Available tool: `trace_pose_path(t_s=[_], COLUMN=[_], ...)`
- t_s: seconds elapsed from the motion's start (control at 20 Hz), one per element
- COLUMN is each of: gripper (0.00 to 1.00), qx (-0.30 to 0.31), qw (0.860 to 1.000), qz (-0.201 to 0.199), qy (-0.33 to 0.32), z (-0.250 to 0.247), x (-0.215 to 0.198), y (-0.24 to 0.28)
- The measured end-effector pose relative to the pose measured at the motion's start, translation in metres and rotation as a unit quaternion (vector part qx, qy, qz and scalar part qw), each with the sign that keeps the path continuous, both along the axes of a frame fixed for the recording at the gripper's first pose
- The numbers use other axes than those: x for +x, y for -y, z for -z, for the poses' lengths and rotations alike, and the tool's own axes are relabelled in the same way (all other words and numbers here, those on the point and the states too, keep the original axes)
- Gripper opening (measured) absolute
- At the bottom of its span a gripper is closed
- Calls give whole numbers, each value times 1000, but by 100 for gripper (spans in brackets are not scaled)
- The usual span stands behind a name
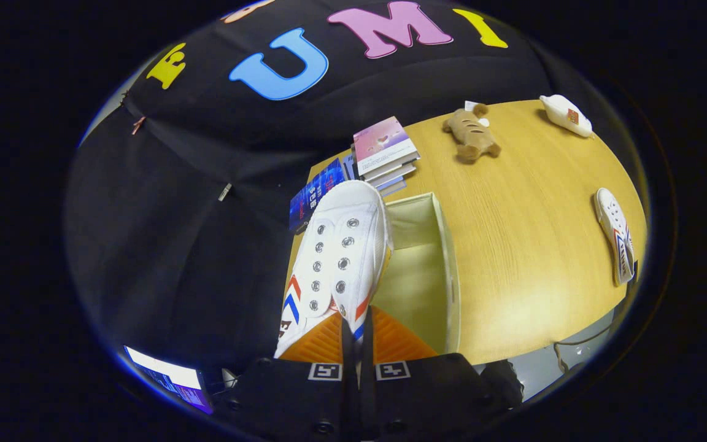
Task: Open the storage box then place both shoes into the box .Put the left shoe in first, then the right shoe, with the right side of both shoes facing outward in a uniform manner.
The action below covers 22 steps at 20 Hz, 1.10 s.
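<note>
Broadly, the wooden tabletop (513, 245) lies bare between the open box (427, 264), standing at its near-left edge, and the second shoe (615, 242) by the far-right edge. Above the box's left wall, the claw (356, 334) is clenched on the first shoe (335, 258), toe pointing away.

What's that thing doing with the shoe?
A hand-held gripper has its two fingers pinched on a white shoe and holds it up over an open storage box on a wooden table. The other shoe lies farther off on the table, waiting. A stack of books and a toy dog sit beyond the box.
</note>
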State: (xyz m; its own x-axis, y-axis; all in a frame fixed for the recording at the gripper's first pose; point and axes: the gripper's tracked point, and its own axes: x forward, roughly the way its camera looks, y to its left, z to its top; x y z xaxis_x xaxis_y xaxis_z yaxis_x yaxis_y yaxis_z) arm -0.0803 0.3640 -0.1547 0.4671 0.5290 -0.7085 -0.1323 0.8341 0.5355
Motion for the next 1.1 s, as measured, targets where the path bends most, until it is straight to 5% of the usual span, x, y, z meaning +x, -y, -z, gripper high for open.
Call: trace_pose_path(t_s=[0.75, 0.85, 1.05, 1.1], gripper=[6, 23, 90, 93], qx=[-89, -58, -68, -74], qw=[994, 996, 996, 995], qz=[-33, -38, -56, -65], qy=[-57, -54, 6, 24], z=[92, 84, 62, 55], x=[5, 9, 23, 23], y=[-42, -58, -52, -47])
